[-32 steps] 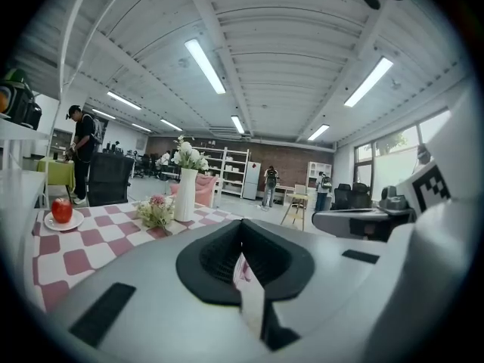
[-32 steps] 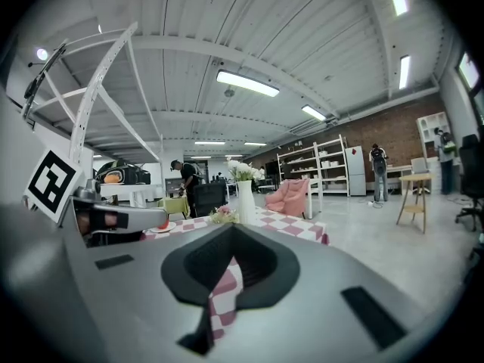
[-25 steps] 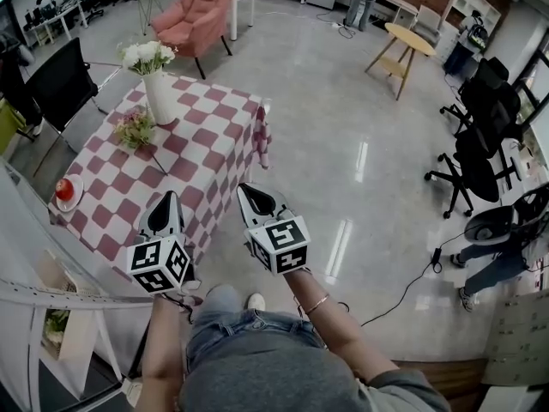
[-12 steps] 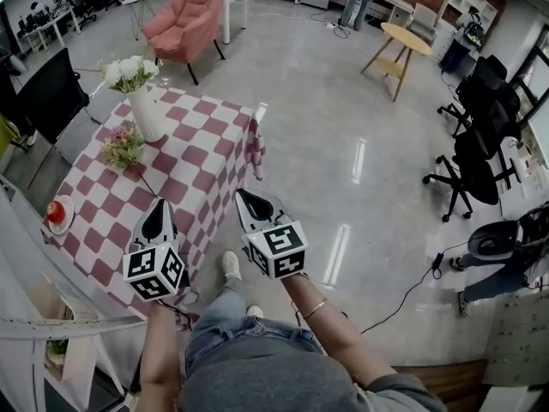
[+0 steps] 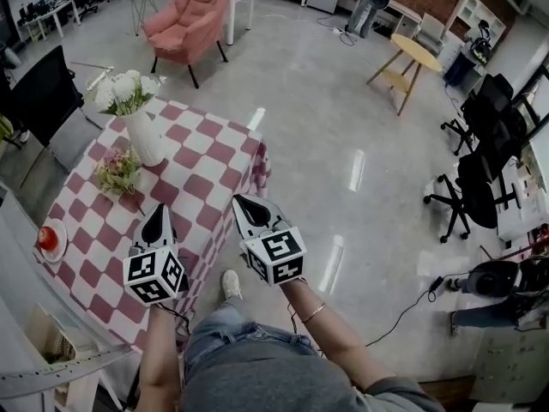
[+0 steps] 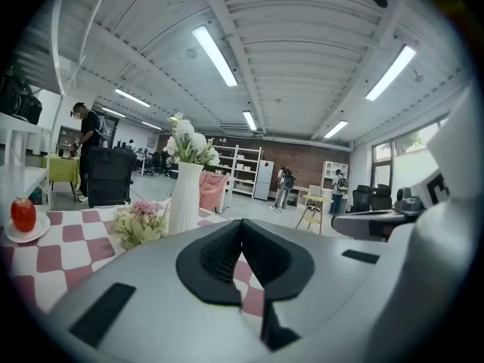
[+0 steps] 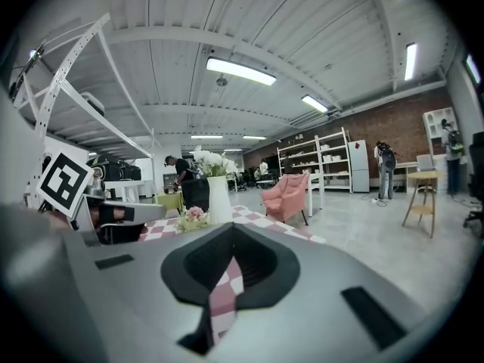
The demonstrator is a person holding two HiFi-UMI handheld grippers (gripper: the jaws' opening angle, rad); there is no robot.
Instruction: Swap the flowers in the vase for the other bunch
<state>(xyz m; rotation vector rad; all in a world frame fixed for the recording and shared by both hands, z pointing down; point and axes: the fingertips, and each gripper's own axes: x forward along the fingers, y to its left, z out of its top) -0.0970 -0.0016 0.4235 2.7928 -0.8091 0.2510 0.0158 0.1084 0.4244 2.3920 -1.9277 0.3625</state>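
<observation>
A white vase [image 5: 146, 140] with white flowers [image 5: 123, 91] stands at the far side of the red-and-white checked table [image 5: 206, 166]. A pink-and-green bunch [image 5: 116, 172] lies on the cloth just in front of it. My left gripper [image 5: 158, 209] is over the table's near part, shut and empty. My right gripper [image 5: 238, 200] hangs at the table's near right edge, also shut and empty. The left gripper view shows the vase [image 6: 184, 199] and bunch [image 6: 140, 221] ahead beyond its gripper [image 6: 240, 225]. In the right gripper view the vase [image 7: 218, 199] stands ahead on the left, past that gripper [image 7: 233, 229].
A red apple on a plate [image 5: 47, 239] sits at the table's left corner. A black chair [image 5: 39, 84] stands left of the table, a pink armchair [image 5: 190, 15] behind it. A white rack [image 5: 51, 350] is at lower left. Office chairs [image 5: 480, 144] are far right.
The person has stepped toward the table. Both grippers have moved forward together, the left one now further over the cloth. Their jaws stay shut.
</observation>
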